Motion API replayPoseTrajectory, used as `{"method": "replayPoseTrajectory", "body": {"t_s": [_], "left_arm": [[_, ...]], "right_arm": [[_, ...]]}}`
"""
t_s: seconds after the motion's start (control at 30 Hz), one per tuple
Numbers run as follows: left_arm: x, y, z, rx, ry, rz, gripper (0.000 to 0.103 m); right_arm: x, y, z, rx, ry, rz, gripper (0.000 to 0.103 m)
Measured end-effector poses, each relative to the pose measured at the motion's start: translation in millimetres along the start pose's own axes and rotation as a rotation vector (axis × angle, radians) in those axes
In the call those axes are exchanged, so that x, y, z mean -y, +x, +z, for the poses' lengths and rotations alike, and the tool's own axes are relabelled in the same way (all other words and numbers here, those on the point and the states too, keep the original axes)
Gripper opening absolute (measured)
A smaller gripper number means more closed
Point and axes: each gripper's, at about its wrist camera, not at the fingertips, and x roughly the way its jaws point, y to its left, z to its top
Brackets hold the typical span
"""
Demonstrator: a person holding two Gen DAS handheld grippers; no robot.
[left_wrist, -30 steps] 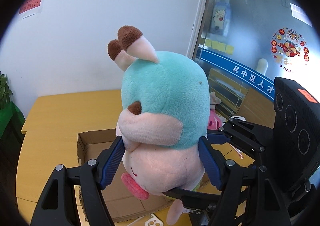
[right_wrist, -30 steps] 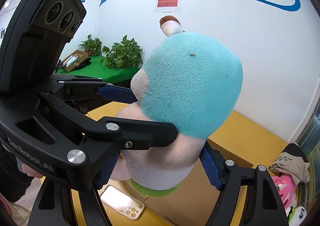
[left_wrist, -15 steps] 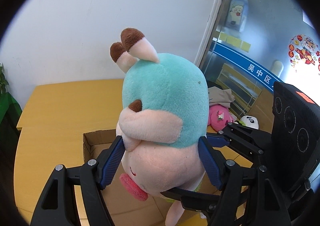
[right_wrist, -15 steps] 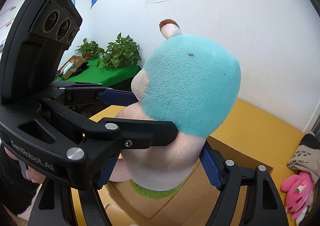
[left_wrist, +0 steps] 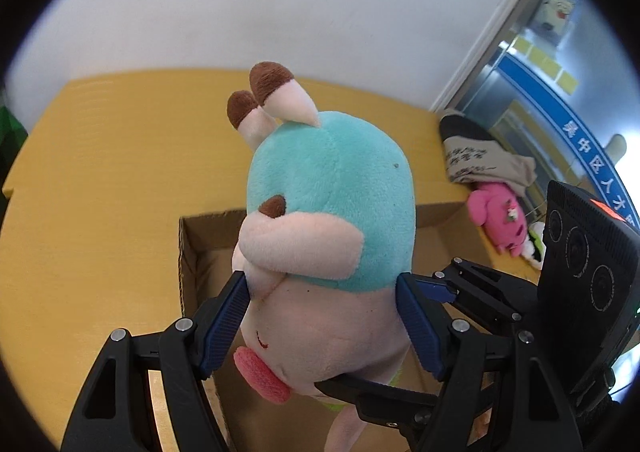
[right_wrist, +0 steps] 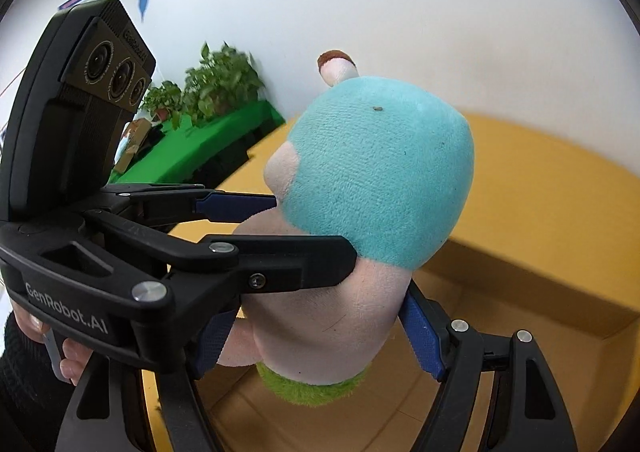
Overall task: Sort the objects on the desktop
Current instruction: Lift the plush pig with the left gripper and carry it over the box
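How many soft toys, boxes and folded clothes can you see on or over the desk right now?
Soft toys: 3, teal plush toy, pink plush toy, black-and-white plush toy
Cardboard boxes: 1, cardboard box
Folded clothes: 1, beige garment
Total: 5

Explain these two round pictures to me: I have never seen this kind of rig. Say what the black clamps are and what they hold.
There is no robot here. A person holds two hand-held grippers, each with a fisheye camera looking along its fingers. One picture comes from the left gripper, the other from the right gripper. Both are clamped on one teal and pink plush toy, carried above an open brown cardboard box on a yellow wooden table. At the table's far edge lie a pink plush toy and a folded beige cloth.
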Motion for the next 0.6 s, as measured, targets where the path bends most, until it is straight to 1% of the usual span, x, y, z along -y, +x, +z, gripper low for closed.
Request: {"method": "replayPoseTrajectory", "body": {"t_s": [0.07, 0.2, 0.27, 0.33, 0.4, 0.5, 0.6], "left_arm": [[-13, 16, -3, -0.038, -0.022, 0.007, 0.074], [-33, 46, -14, -0.114, -0.066, 0.045, 0.074], [-36, 53, -18, -0.126, -0.071, 0.062, 0.073], [-39, 59, -19, -0.139, -0.081, 0.08, 0.074], [-44, 58, -20, -0.136, -0.105, 0.074, 0.074], [-45, 55, -21, -0.143, -0.119, 0.074, 0.074], [-41, 54, -24, -0.157, -0.119, 0.083, 0.074]], "right_arm": [[7, 23, -9, -0.033, 0.024, 0.023, 0.081], [23, 62, -21, -0.101, 0.087, 0.076, 0.081], [29, 83, -20, -0.13, 0.108, 0.083, 0.081], [31, 100, -19, -0.146, 0.092, 0.061, 0.081], [34, 115, -8, -0.147, 0.093, 0.059, 0.082], [31, 124, -10, -0.142, 0.089, 0.062, 0.082], [33, 128, -6, -0.158, 0.09, 0.08, 0.082]]}}
